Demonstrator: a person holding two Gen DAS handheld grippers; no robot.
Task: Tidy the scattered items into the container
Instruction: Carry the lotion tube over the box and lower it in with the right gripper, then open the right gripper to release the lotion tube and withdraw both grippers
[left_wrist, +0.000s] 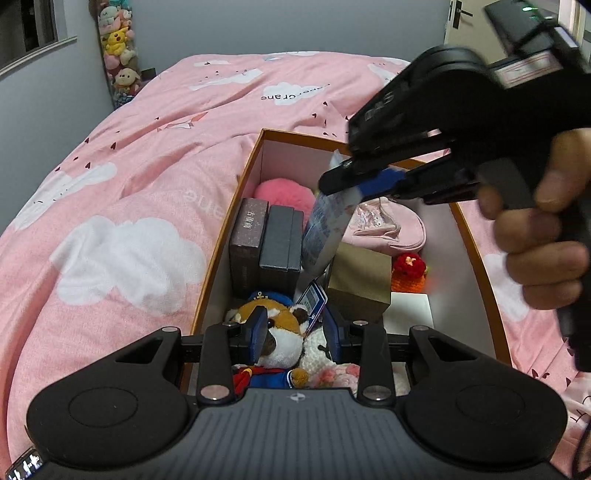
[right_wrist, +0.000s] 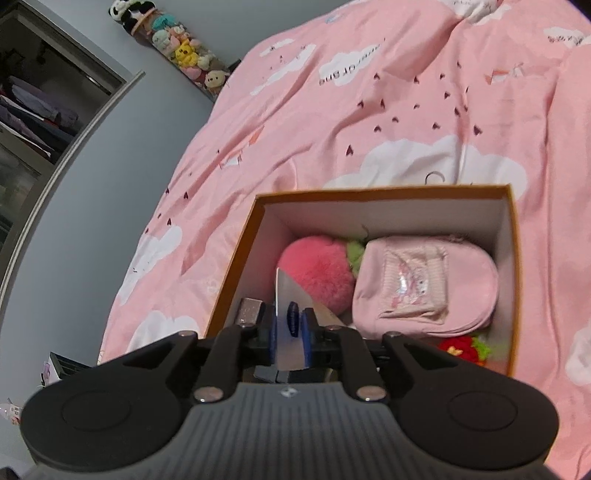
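An orange box (left_wrist: 236, 192) with white inner walls sits on the pink bed; it also shows in the right wrist view (right_wrist: 236, 266). My right gripper (left_wrist: 332, 181) is shut on a flat silvery-blue packet (left_wrist: 325, 229) and holds it tilted over the box's middle; in the right wrist view the gripper (right_wrist: 291, 332) pinches the packet (right_wrist: 291, 295). My left gripper (left_wrist: 295, 338) is open above a plush sailor dog (left_wrist: 277, 332) at the box's near end, not touching it.
The box holds two dark boxes (left_wrist: 266, 240), a pink pompom (right_wrist: 317, 273), a pink pouch (right_wrist: 424, 288), a brown box (left_wrist: 360, 280), a red crochet toy (left_wrist: 408, 269) and a barcoded card (left_wrist: 314, 302). A tube of plush toys (left_wrist: 118, 55) hangs on the wall.
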